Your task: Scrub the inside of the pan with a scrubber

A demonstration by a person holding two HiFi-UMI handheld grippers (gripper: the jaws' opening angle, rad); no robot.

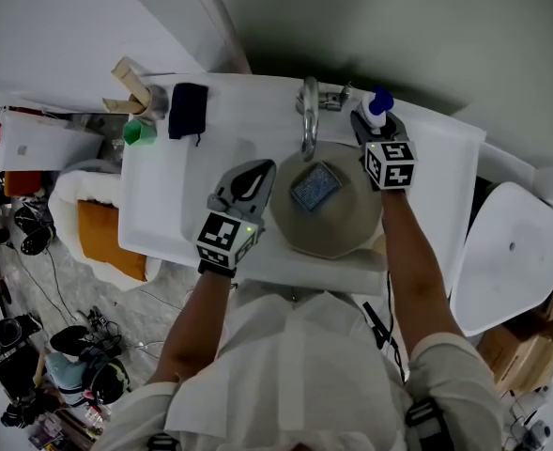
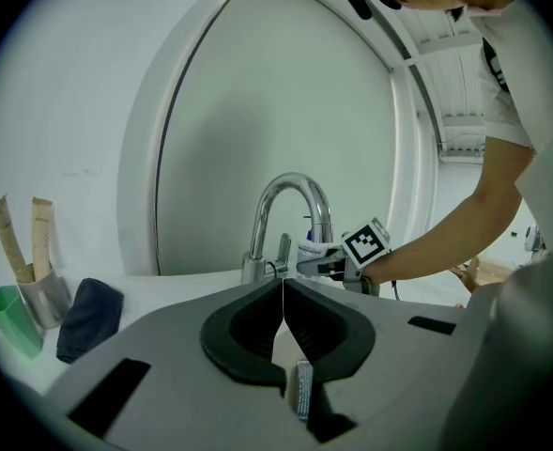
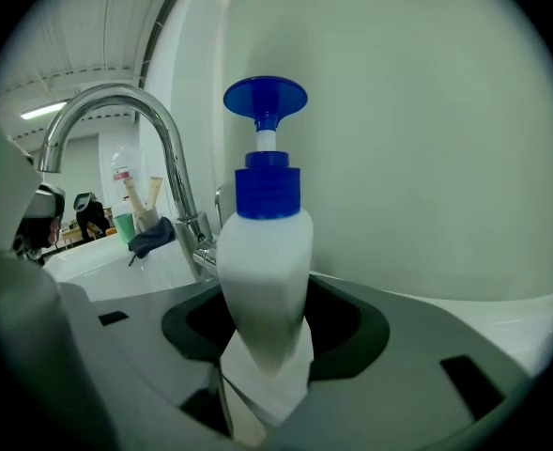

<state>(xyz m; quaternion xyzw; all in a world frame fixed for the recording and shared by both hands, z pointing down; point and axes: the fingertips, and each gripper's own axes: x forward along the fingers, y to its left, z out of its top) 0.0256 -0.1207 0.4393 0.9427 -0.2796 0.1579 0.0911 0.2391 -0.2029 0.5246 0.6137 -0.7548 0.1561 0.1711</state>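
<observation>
A round beige pan [image 1: 349,231] lies in the white sink [image 1: 154,214], and a blue scrubber [image 1: 314,186] rests inside it. My left gripper [image 1: 253,178] [image 2: 283,282] hovers at the pan's left edge, its jaws shut tip to tip with nothing visible between them. At the back of the sink, right of the faucet [image 1: 308,111], my right gripper [image 1: 368,125] [image 3: 267,318] is shut on a white soap bottle with a blue pump [image 1: 377,106] [image 3: 265,261]. The bottle stands upright between the jaws. In the left gripper view the right gripper [image 2: 323,266] shows beside the faucet [image 2: 290,191].
A dark cloth [image 1: 188,109] [image 2: 88,318] and a green cup [image 1: 139,132] [image 2: 8,318] sit on the counter at the back left, with a holder of wooden tools [image 1: 135,87]. A white chair [image 1: 511,252] stands right of the sink. The wall rises just behind the faucet [image 3: 154,130].
</observation>
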